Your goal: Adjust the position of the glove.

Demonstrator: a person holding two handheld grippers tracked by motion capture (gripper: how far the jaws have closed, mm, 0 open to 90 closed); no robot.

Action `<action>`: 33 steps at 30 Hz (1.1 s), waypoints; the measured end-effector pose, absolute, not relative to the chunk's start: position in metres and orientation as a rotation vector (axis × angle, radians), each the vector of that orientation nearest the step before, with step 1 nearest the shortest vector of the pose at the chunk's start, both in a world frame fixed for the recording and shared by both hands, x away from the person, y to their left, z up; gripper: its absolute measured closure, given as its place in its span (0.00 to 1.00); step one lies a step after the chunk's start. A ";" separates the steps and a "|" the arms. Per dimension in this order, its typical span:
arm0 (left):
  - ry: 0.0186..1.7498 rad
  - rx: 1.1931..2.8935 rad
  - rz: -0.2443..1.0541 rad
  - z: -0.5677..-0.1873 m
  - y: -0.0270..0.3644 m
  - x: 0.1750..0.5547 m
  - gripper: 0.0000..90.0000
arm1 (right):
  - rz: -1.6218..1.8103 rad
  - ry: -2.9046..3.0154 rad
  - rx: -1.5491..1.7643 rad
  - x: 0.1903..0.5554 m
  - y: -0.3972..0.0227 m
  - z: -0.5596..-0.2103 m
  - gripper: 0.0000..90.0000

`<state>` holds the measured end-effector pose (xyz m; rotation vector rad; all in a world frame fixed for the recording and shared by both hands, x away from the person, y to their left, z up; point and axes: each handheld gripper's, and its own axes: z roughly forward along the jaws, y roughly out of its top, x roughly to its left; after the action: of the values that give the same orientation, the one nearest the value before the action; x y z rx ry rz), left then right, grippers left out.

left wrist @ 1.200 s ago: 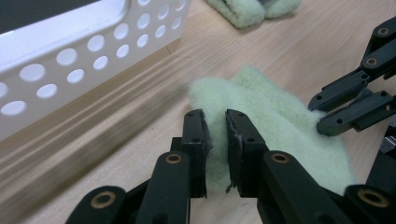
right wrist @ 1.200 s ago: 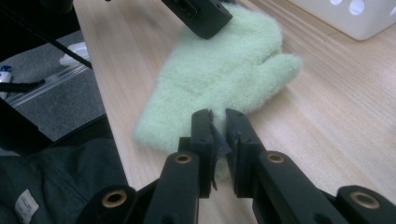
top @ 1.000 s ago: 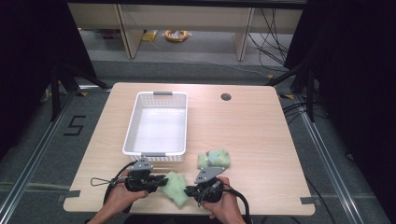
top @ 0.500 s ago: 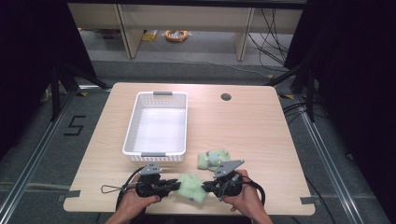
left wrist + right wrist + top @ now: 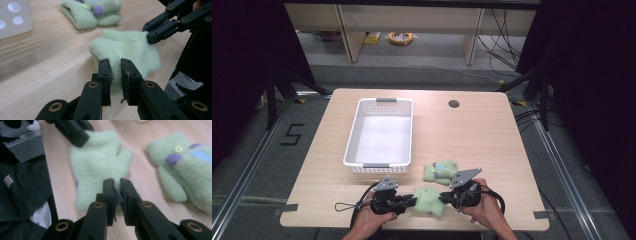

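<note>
Mittens are my concern: the plain pale-green fleece mitten (image 5: 429, 201) lies near the front edge of the light wooden table (image 5: 492, 135), stretched between my two tools. I have the left gripper (image 5: 411, 202) clamped on one end of it; in the left gripper view its black jaws pinch a fold of fleece (image 5: 125, 51). I have the right gripper (image 5: 446, 197) clamped on the opposite end, jaws nearly together over the fabric (image 5: 100, 162).

Room is tight in front: my hands sit almost at the table's near edge. Behind the held mitten lies a second green fleece mitten with purple and blue patches (image 5: 440, 171), close but not touching. Beyond that, to the left, stands the white perforated plastic basket (image 5: 357, 140), its near wall just behind my left gripper. To the right and toward the back, bare wood runs broad up to a small round dark grommet hole (image 5: 454, 104).

From above, the held mitten reads as a crumpled lump. My right gripper view shows it spread flat, thumb pointing toward the patched mitten (image 5: 185, 167), with the table's edge and dark clothing just beyond the opposite end. My left gripper view shows it bunched, with a corner of the basket (image 5: 15, 17) at the upper left.
</note>
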<state>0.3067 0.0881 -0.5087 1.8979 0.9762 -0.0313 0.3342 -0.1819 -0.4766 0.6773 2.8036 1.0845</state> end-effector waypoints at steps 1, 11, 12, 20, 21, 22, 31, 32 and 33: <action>0.972 1.902 -0.030 -0.509 0.087 0.306 0.87 | 1.078 2.812 0.675 0.336 -0.183 -0.477 0.92; 0.991 1.886 -0.014 -0.516 0.085 0.300 0.85 | 1.055 2.788 0.712 0.338 -0.183 -0.483 0.92; 0.985 1.892 -0.013 -0.516 0.085 0.300 0.85 | 1.052 2.792 0.716 0.337 -0.183 -0.483 0.92; 0.988 1.903 0.021 -0.517 0.087 0.299 0.80 | 1.033 2.800 0.723 0.340 -0.183 -0.490 0.89; 0.983 1.910 0.025 -0.516 0.087 0.300 0.78 | 1.027 2.792 0.724 0.340 -0.183 -0.489 0.88; 0.979 1.918 0.035 -0.516 0.088 0.300 0.76 | 1.025 2.790 0.732 0.340 -0.183 -0.489 0.87; 0.969 1.931 0.142 -0.507 0.098 0.304 0.55 | 1.058 2.751 0.756 0.341 -0.189 -0.483 0.78; 0.973 1.935 0.139 -0.507 0.099 0.304 0.53 | 1.069 2.739 0.751 0.342 -0.190 -0.483 0.77; 0.983 1.928 0.140 -0.507 0.099 0.304 0.52 | 1.075 2.727 0.755 0.341 -0.190 -0.483 0.77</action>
<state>0.3041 0.0990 -0.5069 1.9275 0.9828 0.1397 0.3414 -0.1902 -0.4826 0.7550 2.7272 1.0747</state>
